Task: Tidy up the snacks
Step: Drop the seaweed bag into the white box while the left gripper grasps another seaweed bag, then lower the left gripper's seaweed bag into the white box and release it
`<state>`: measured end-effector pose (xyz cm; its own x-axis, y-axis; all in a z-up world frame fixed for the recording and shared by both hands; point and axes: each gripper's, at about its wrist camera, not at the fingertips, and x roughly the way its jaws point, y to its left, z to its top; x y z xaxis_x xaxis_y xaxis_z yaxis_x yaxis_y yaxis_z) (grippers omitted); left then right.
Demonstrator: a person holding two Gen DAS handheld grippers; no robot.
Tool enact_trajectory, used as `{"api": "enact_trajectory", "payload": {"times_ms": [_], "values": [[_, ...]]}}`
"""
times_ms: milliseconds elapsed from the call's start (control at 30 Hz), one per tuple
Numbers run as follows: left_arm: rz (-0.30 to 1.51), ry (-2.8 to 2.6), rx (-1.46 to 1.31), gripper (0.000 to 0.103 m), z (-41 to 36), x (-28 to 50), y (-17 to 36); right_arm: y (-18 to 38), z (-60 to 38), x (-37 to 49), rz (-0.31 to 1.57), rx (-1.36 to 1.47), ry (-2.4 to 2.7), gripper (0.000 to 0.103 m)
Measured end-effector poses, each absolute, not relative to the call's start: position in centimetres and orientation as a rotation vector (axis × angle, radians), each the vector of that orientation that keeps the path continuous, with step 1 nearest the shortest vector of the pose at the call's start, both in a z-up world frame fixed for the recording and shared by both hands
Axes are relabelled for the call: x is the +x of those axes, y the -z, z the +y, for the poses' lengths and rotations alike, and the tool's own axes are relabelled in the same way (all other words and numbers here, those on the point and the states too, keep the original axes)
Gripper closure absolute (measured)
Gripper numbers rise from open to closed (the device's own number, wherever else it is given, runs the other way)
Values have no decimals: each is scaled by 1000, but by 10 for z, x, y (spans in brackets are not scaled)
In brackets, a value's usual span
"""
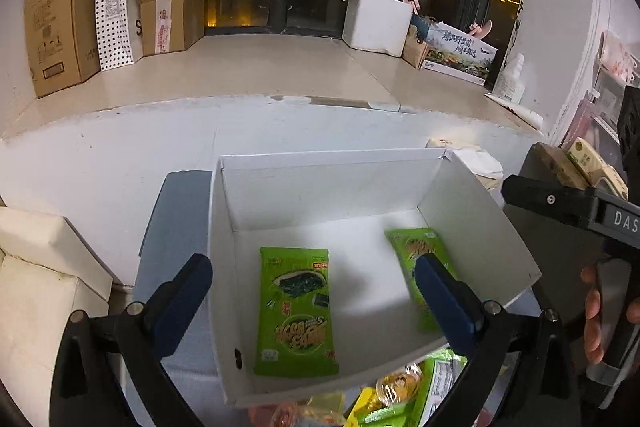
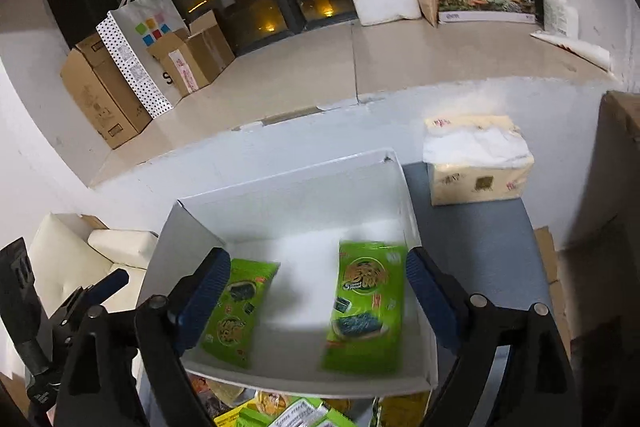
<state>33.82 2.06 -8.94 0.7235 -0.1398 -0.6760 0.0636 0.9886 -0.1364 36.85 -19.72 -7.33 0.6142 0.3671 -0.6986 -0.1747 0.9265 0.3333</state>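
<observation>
Two green seaweed snack packets lying flat inside the white box: one (image 1: 296, 311) toward its left half, the other (image 1: 420, 275) along the right wall, partly hidden behind a finger in the left wrist view. Laid side by side, apart, label up and lengthwise, probably so that further packets can fit beside them in rows.

Left gripper (image 1: 312, 301) poised over the near part of the white box (image 1: 320, 183), fingers spread as wide as they go, nothing between the pads, the left packet showing in the gap well below them. Right gripper (image 2: 318, 301) likewise over the box, fingers wide apart and empty, the right packet (image 2: 366, 311) seen between them but not touched; its picture is blurred, so contact with the box wall cannot be ruled out entirely.

Heap of unsorted snacks (image 1: 400, 395) just in front of the near wall of the box, on the grey counter (image 2: 480, 247): yellow, orange and green wrappers, individual kinds too cramped to tell. Tissue pack (image 2: 476, 163) beside the far right corner of the box, no part of the sorting.

Judged from this: two packets delivered, both grippers free, most of the pile not yet sorted. Next reach likely back to the pile, with care that open fingers clear the thin cardboard rim.
</observation>
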Motion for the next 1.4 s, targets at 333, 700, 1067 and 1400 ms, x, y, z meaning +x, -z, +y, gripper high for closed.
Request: {"api": "enact_trajectory", "payload": {"times_ms": [333, 700, 1067, 1400], "values": [[701, 105, -80, 0, 19, 265, 65, 36, -213, 277, 727, 266, -386, 4], [669, 103, -166, 0, 18, 151, 82, 91, -203, 182, 827, 173, -249, 0], [654, 41, -145, 0, 19, 88, 103, 131, -183, 151, 880, 175, -215, 0], [685, 35, -141, 0, 23, 75, 120, 165, -139, 203, 1016, 88, -108, 0]]}}
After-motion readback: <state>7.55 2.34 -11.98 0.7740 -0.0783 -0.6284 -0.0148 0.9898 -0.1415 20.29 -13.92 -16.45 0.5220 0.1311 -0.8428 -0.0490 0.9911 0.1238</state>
